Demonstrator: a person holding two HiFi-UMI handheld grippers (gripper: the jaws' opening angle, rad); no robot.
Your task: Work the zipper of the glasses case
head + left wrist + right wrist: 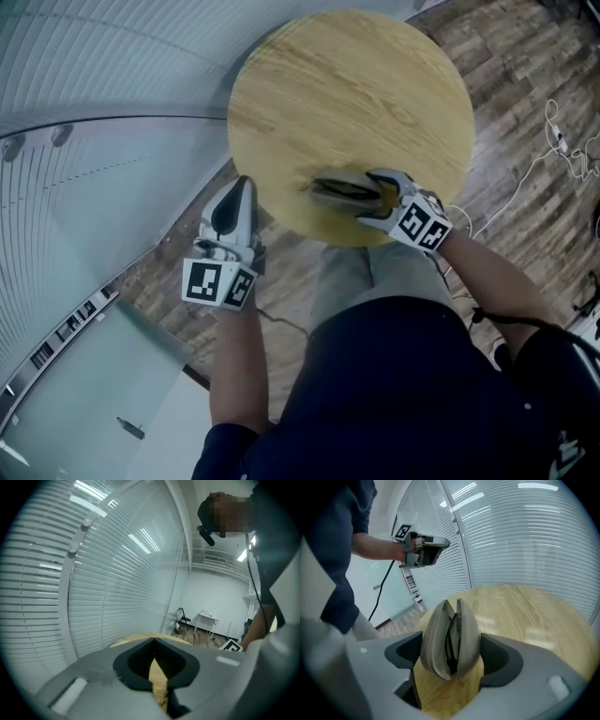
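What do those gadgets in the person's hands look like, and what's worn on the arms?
Both the left gripper and the right gripper are pale grey, with two tapering jaws, dark inside. Each carries a cube of black-and-white square markers. The person wears dark blue short sleeves.

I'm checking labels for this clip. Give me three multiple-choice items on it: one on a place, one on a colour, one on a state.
1. Where is the glasses case?
A. on the floor
B. on the table, between the jaws of the right gripper
C. in a drawer

2. What colour is the table top?
A. black
B. white
C. light wood

3. The case is:
A. partly open
B. zipped shut
C. crushed flat

Answers: B, a jaw flanks it on each side in the right gripper view. C, pale wood grain shows. A, the glasses show through the gap.
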